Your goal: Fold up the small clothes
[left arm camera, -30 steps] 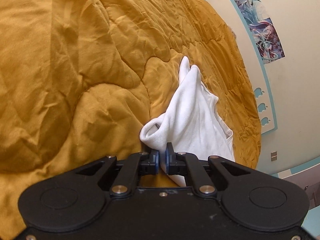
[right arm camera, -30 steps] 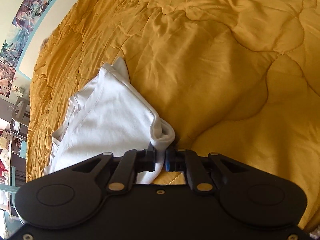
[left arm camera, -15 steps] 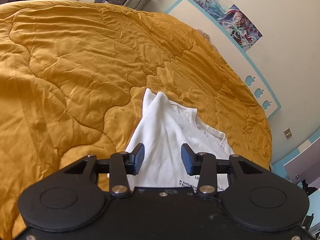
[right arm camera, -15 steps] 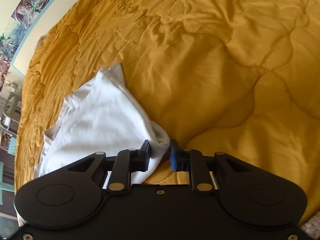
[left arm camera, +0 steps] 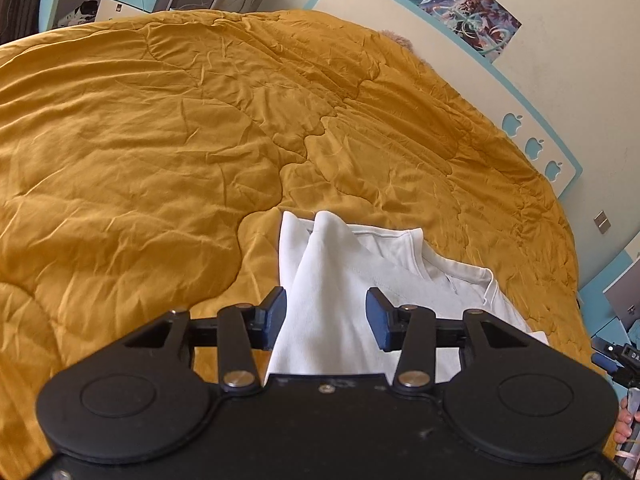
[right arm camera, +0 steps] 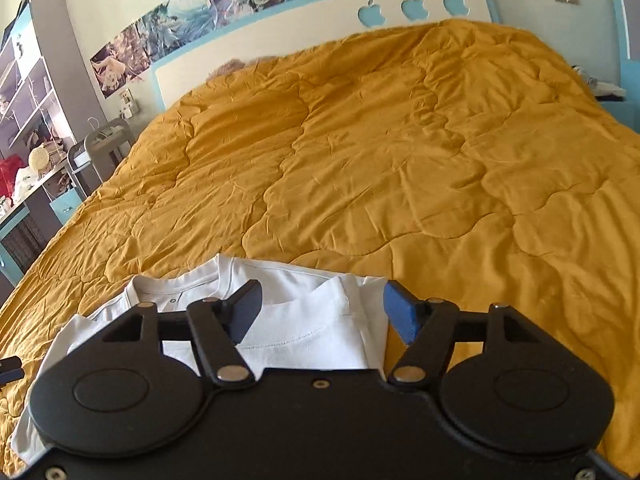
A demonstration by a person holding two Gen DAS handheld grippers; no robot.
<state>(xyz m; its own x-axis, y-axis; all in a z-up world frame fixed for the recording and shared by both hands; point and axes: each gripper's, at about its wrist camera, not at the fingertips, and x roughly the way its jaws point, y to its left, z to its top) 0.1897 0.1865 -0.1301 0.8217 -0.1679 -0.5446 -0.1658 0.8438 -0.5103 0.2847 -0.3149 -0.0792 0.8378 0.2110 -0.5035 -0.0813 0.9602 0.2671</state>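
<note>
A small white garment (left arm camera: 344, 276) lies partly folded on the mustard quilt (left arm camera: 160, 140), near the bed's front edge. My left gripper (left arm camera: 326, 316) is open and empty, raised just above the garment's folded side. In the right wrist view the garment (right arm camera: 304, 320) shows its neckline and a folded-over layer. My right gripper (right arm camera: 322, 312) is open and empty above it. The garment's near part is hidden behind both gripper bodies.
The quilt (right arm camera: 400, 160) covers the whole bed. A white and blue headboard (right arm camera: 320, 12) with apple cut-outs stands at the far end. Shelves and a cart (right arm camera: 60, 152) stand beside the bed's left side. Posters hang on the wall.
Both grippers opened and let go of the garment's corners, then lifted and pulled back. The garment now rests folded on the quilt.
</note>
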